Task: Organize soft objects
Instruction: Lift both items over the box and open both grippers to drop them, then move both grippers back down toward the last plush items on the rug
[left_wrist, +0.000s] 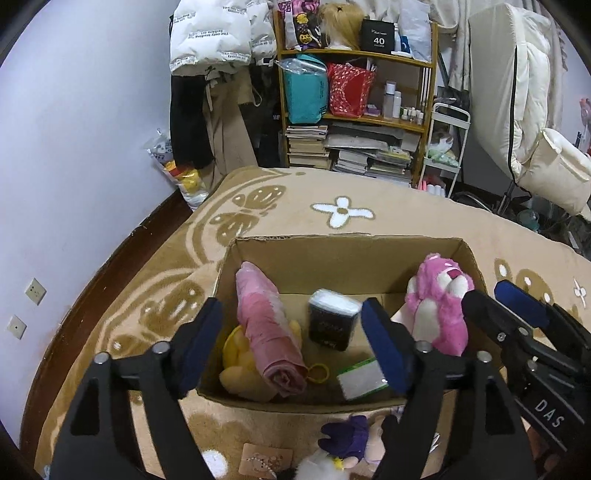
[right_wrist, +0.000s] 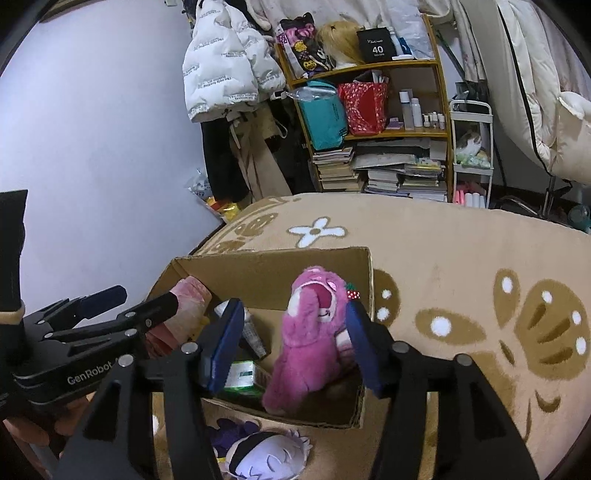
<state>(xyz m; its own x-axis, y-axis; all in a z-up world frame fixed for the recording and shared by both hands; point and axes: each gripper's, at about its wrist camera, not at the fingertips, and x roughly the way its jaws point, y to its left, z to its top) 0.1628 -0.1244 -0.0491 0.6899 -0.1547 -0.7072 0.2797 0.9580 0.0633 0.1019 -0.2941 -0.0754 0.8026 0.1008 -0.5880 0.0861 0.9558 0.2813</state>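
An open cardboard box (left_wrist: 332, 258) (right_wrist: 266, 269) sits on the patterned blanket. Inside are a pink plush bear (left_wrist: 441, 299) (right_wrist: 314, 339) upright at the right end, a rolled pink bag (left_wrist: 266, 325), a yellow plush (left_wrist: 240, 354), a dark packet (left_wrist: 332, 319) and a green-white pack (left_wrist: 362, 380). My left gripper (left_wrist: 291, 350) is open above the box's near side, holding nothing. My right gripper (right_wrist: 291, 350) is open around the bear; contact is unclear. It shows at the right in the left wrist view (left_wrist: 498, 299). A purple-haired plush doll (right_wrist: 266, 458) (left_wrist: 347, 439) lies in front of the box.
The beige blanket (right_wrist: 461, 258) with flower and butterfly patterns covers the surface. Behind stand a wooden shelf (left_wrist: 354, 110) with bags, bottles and books, hanging coats (left_wrist: 214, 74), a white cart (left_wrist: 447, 147) and bedding at the right. A purple wall is at the left.
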